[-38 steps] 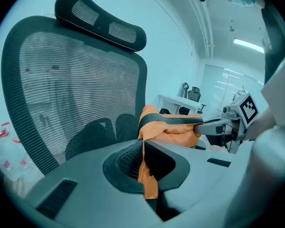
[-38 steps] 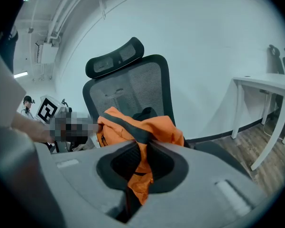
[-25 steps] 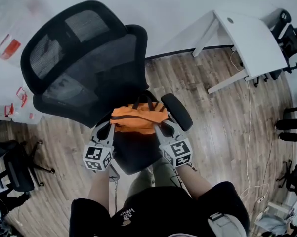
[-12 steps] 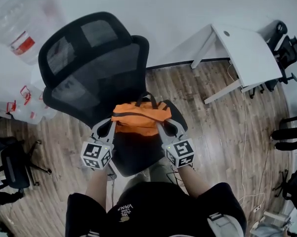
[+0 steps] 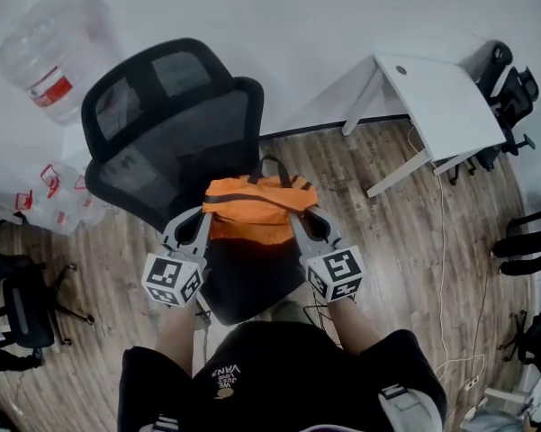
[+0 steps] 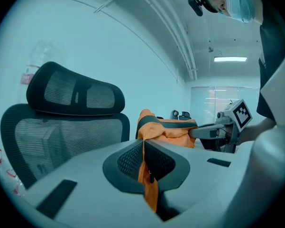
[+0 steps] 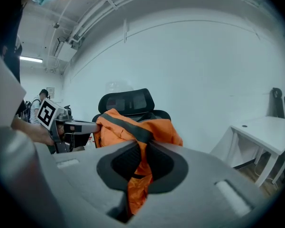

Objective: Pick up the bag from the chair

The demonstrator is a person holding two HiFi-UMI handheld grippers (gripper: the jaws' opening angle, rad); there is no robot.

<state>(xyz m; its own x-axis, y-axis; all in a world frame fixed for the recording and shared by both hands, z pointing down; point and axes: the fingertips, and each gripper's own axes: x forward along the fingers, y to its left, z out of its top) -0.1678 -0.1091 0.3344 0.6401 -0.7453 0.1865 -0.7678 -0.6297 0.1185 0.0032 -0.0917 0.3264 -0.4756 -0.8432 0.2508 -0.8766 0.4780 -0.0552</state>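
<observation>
Both tongs are clamped shut on orange fabric: the left tongs (image 5: 201,220) pinch the left edge of the bag (image 5: 254,210), and the right tongs (image 5: 304,217) pinch its right edge. The black mesh office chair (image 5: 175,142) stands just behind, its seat (image 5: 243,282) under the bag, which hangs stretched between the two grips in front of the backrest. A white desk (image 5: 437,97) stands well apart to the right, with bare wood floor (image 5: 405,241) between. The bag is orange, soft and crumpled, with a dark band across its top and a black handle loop (image 5: 275,164) standing up from its far edge.
</observation>
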